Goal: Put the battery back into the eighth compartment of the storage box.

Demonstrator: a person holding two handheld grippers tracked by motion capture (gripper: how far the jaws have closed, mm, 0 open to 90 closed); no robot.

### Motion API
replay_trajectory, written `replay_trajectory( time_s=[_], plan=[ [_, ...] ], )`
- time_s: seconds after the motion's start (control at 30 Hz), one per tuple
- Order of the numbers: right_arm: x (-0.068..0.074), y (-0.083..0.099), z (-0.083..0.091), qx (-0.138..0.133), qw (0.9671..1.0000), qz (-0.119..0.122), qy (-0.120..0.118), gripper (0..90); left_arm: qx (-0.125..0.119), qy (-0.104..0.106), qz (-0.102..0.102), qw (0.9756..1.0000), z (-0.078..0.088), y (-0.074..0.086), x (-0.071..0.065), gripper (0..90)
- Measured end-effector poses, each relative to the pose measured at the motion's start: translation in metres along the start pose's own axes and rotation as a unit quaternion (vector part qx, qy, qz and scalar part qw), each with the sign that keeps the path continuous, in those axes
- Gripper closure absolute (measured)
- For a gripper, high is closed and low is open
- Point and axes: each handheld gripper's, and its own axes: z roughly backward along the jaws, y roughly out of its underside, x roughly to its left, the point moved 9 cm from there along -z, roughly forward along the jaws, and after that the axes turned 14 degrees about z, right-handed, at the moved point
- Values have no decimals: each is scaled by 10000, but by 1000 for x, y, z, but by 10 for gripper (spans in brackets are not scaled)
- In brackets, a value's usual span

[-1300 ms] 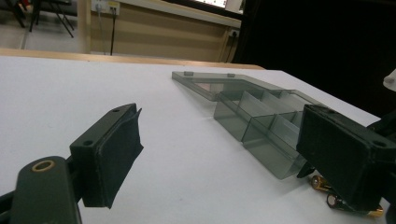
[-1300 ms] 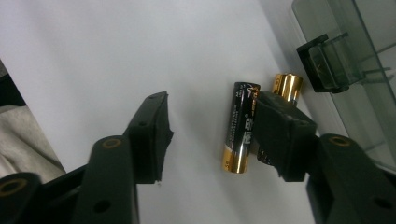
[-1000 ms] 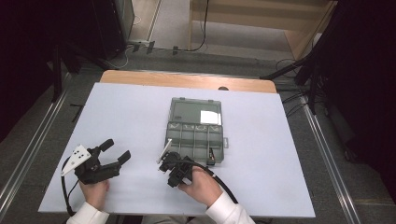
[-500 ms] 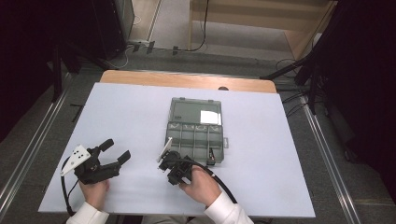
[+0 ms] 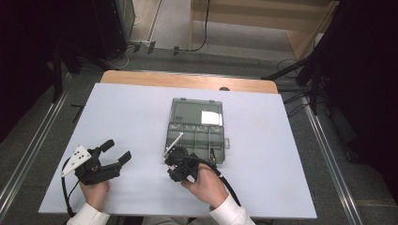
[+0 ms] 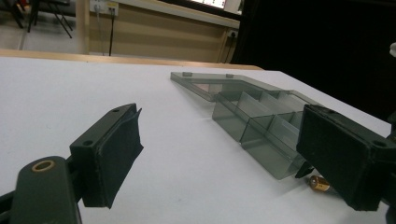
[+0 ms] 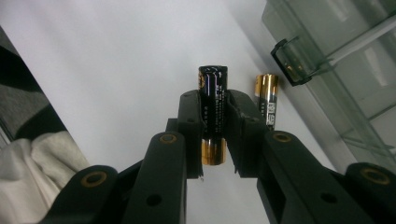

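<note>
Left gripper (image 5: 118,159): lower left of the high view, resting on the white table (image 5: 126,112) — jaws spread wide, nothing between them.
Right gripper (image 7: 214,122): lower centre of the high view, just below the box — jaws have just been closing and now pinch a black-and-gold battery (image 7: 213,102).
Second battery (image 7: 267,100): lying on the table just right of the held one.
Grey compartment box (image 5: 195,133): centre, lid open.

High view: fixed overhead, faces fwd & down on table (image 5: 141,117). Left gripper view: low, near tabletop, looks across at organizer box (image 6: 261,126). Right gripper view: v. close, angled down. All share box (image 5: 197,131) (image 7: 355,70).
</note>
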Motion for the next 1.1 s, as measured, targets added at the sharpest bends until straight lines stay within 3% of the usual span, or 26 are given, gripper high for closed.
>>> replay_trajectory(
  time_s=[0.23, 0.43, 0.67, 1.0, 1.1],
  plan=[
    [-8, -3, 12, -390, 9990, -219, 87, 781, -11, 18, 35, 10000, 0, -1, 0, 132],
    [-17, -7, 21, -821, 9958, -364, 195, 781, 13, 18, 46, 10000, 0, 0, 0, 132],
    [-29, -5, 31, -1096, 9918, -583, 286, 781, -18, 43, 79, 10000, 0, -1, 0, 132],
    [-52, 16, 47, -1265, 9853, -1086, 384, 780, -37, 23, 93, 9999, -1, -2, 1, 132],
    [-63, 30, 51, -1315, 9809, -1373, 411, 780, 0, 8, 74, 10000, -1, -1, 1, 132]
  ],
)
